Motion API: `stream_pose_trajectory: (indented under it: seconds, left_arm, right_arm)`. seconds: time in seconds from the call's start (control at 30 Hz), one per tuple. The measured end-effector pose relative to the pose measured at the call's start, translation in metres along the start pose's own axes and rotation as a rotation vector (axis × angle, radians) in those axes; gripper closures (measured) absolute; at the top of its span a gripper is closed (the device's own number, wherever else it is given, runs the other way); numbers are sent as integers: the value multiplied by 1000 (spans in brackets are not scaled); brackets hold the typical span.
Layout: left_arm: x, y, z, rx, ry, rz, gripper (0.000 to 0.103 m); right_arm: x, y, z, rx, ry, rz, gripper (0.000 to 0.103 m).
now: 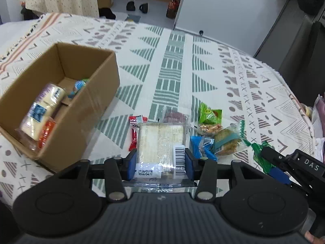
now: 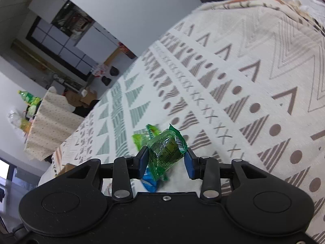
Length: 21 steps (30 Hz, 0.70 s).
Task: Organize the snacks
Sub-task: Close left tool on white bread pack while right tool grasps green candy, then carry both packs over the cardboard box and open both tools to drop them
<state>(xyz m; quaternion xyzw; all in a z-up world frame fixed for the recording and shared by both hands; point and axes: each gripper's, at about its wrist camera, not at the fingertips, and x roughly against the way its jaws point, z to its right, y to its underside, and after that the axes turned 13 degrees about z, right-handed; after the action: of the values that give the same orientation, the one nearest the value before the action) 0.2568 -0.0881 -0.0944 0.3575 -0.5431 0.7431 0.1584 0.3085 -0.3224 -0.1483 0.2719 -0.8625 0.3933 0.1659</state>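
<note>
While left claw grips cracker pack — right claw pinches green candy.

A table covered with a cream woven cloth printed in green and grey-brown triangles, stripes and crosses carries everything. Toward its left edge sits an open brown cardboard box. Near the near edge, right of the box, a cluster of wrapped snacks lies on the cloth: a red packet, a bright green packet, a clear packet of brown nuts, a blue packet and a clear packet with a teal band.
</note>
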Motion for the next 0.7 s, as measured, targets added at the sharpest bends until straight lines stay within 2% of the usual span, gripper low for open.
stream_pose_trajectory:
  seconds: [0.7]
  left_arm:
    - [74, -20, -26, 32, -44, 136, 57]
  right_arm:
    - [37, 8, -54, 62, -225, 56, 66]
